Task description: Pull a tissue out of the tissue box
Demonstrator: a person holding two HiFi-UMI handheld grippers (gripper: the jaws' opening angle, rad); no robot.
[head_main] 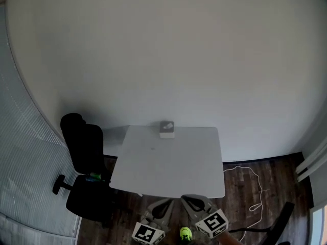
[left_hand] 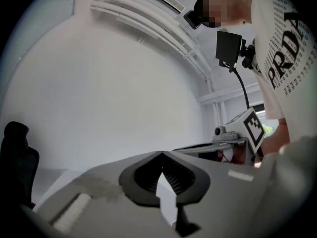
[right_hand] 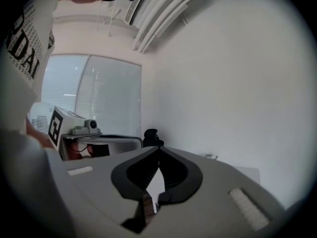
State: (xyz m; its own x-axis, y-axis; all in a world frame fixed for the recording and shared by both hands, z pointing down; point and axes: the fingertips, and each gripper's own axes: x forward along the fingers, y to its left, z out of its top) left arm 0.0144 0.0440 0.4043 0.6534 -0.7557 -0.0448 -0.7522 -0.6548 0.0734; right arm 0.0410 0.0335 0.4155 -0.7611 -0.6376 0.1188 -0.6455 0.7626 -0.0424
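Observation:
The tissue box [head_main: 167, 128] is small and grey-white, and stands at the far edge of the white table [head_main: 168, 165] in the head view. Both grippers hang below the table's near edge, well short of the box. My left gripper [head_main: 165, 204] and my right gripper [head_main: 189, 200] sit side by side and point toward the table. In the left gripper view my left gripper [left_hand: 161, 153] has its tips together with nothing between them. The right gripper [right_hand: 159, 148] in its own view is shut and empty too. A small pale thing [right_hand: 211, 156] on the table beyond it may be the box.
A black office chair [head_main: 84, 157] stands against the table's left side. A white cable [head_main: 250, 188] loops over the dark wood floor at the right. Window blinds [head_main: 20, 152] run along the left, and a plain wall lies behind the table. A person's white shirt [left_hand: 287, 43] is close by.

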